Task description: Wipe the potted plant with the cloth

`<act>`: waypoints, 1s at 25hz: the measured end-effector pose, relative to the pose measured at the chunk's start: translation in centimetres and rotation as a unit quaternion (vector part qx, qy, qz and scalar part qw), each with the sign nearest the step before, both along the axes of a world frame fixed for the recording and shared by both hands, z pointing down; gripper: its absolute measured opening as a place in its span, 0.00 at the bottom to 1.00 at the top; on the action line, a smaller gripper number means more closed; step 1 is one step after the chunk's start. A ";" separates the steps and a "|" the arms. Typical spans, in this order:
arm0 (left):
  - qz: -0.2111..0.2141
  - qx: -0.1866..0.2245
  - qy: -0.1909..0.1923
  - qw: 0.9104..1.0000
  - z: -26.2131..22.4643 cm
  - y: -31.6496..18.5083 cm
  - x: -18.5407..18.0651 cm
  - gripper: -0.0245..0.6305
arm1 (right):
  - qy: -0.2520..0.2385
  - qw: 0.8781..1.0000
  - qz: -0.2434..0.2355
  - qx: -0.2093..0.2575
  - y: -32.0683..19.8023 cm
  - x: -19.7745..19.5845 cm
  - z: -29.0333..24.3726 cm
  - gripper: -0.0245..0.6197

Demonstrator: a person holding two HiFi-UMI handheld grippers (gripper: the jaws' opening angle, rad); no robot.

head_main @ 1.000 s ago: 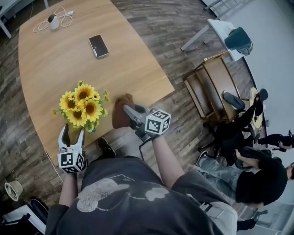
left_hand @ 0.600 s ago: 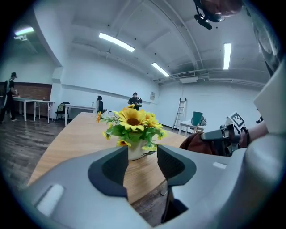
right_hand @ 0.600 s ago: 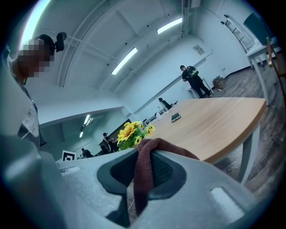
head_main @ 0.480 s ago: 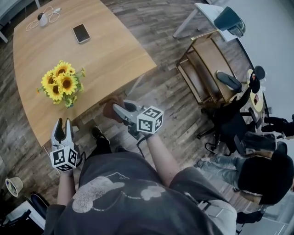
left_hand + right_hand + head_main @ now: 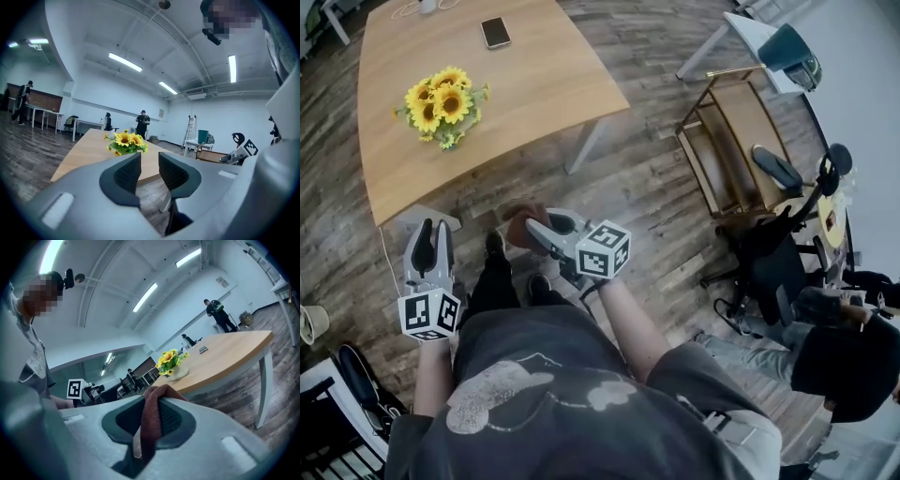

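Head view: potted plant on bench, well ahead-left of right gripper pinching cloth. Left gripper empty, jaws narrowly parted, just been closing.

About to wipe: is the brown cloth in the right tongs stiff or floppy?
Probably floppy: the cloth bunches and drapes between the right tongs. Likely light, since a pinch holds it. Its textured weave seems unlikely to slip.

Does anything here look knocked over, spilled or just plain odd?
Nothing is spilled or broken: the sunflower pot stands upright on the table. The only oddity is that the right gripper holds the brown cloth over the floor, well clear of the pot.
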State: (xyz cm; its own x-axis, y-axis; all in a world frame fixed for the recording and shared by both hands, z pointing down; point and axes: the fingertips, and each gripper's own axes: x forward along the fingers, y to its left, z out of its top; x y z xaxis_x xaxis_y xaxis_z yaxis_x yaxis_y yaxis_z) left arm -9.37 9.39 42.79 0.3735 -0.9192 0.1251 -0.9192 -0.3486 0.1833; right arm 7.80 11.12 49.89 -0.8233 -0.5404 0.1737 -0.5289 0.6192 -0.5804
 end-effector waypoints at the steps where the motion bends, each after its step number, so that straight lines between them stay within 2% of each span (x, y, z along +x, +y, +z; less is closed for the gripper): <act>1: 0.000 0.006 0.000 1.000 -0.7 0.8 -0.1 0.24 | -0.001 1.000 -0.005 -0.002 0.7 -0.4 0.2 0.11; 5: 0.013 0.021 -0.010 1.000 -3.4 2.9 -0.2 0.15 | -0.001 1.000 -0.014 0.000 2.1 -1.8 0.3 0.11; 9: 0.005 0.028 -0.007 1.000 -2.9 3.3 -2.3 0.07 | 0.000 1.000 -0.002 0.011 2.1 -3.1 -0.3 0.11; 14: 0.037 0.013 -0.009 0.999 -1.9 5.0 -4.6 0.07 | 0.008 0.999 0.028 0.032 2.3 -5.1 -2.4 0.11; 20: 0.055 0.004 -0.010 0.998 -1.4 7.1 -9.2 0.07 | -0.003 0.994 0.080 0.069 3.0 -8.0 -6.0 0.11; 25: 0.074 -0.006 -0.002 0.997 -0.2 9.2 -12.3 0.07 | 0.001 0.994 0.084 0.071 6.0 -12.0 -5.9 0.11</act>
State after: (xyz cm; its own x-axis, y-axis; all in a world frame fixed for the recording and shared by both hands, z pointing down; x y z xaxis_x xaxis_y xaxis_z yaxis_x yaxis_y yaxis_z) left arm -21.64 18.60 42.57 0.5037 -0.8528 0.1377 -0.8590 -0.4775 0.1849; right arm -4.17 17.14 43.95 -0.7193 -0.6892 0.0879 -0.6328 0.5976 -0.4924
